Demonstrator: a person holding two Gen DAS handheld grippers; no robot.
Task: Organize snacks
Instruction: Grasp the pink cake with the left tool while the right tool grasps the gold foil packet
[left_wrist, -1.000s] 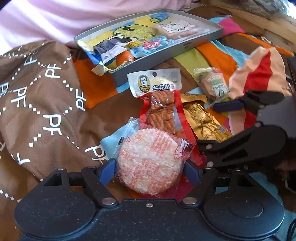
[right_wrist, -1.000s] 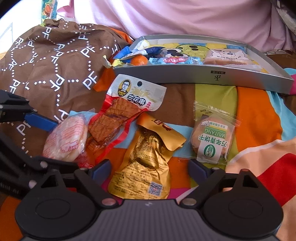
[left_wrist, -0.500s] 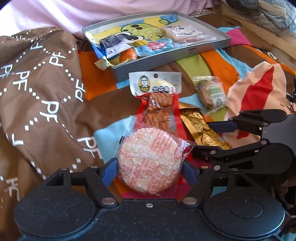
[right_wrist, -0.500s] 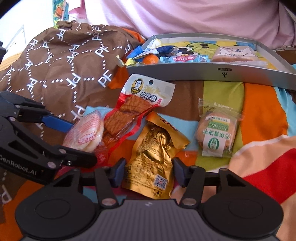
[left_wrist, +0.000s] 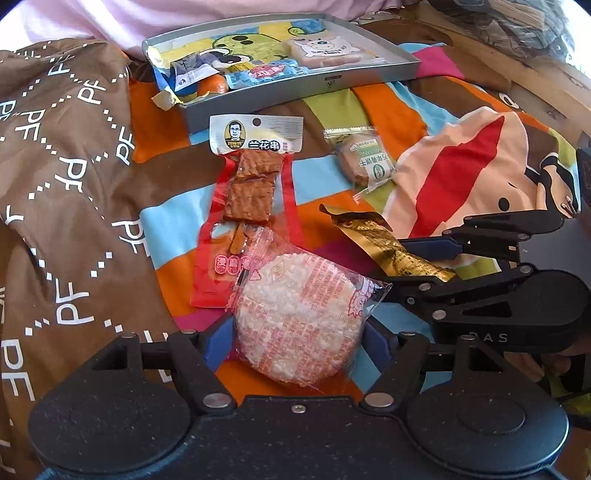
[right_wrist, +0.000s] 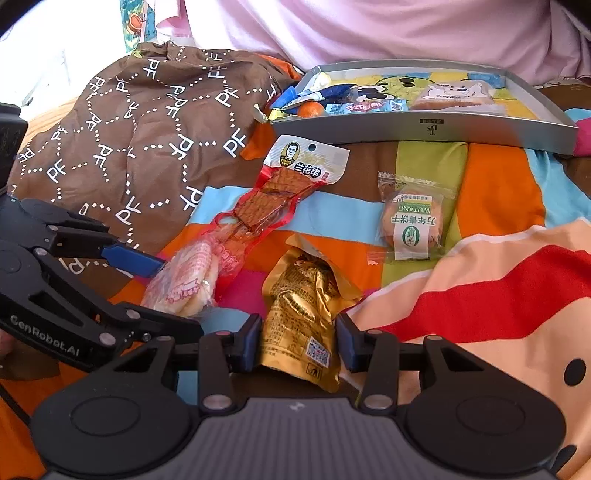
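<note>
From the left wrist camera, the left gripper (left_wrist: 291, 341) pinched a round rice cracker (left_wrist: 297, 323) in its clear wrapper, one blue finger pressed on each side. The cracker's far edge lay over the bottom of a red packet of dried tofu (left_wrist: 249, 199). That red packet lay on a bright striped blanket (left_wrist: 391, 114), and past its top end sat a gray tray (left_wrist: 295, 94) with a few snacks and a small orange (left_wrist: 212, 85) inside. To the right of the red packet lay a green-label biscuit (left_wrist: 365, 158). Nearer, also to the right, the right gripper (left_wrist: 424, 258) came in from the side with a gold packet (left_wrist: 384, 243) between its fingers. A brown cloth with white letters (left_wrist: 66, 177) lay to the left.

From the right wrist camera, the right gripper (right_wrist: 298, 343) squeezed the gold packet (right_wrist: 301, 321) from both sides. Left of the gold packet, the left gripper (right_wrist: 162, 291) held the rice cracker (right_wrist: 184, 282). The red tofu packet (right_wrist: 273, 199) lay beyond, the biscuit (right_wrist: 412, 221) to the right, and the tray (right_wrist: 424, 127) farther back.
</note>
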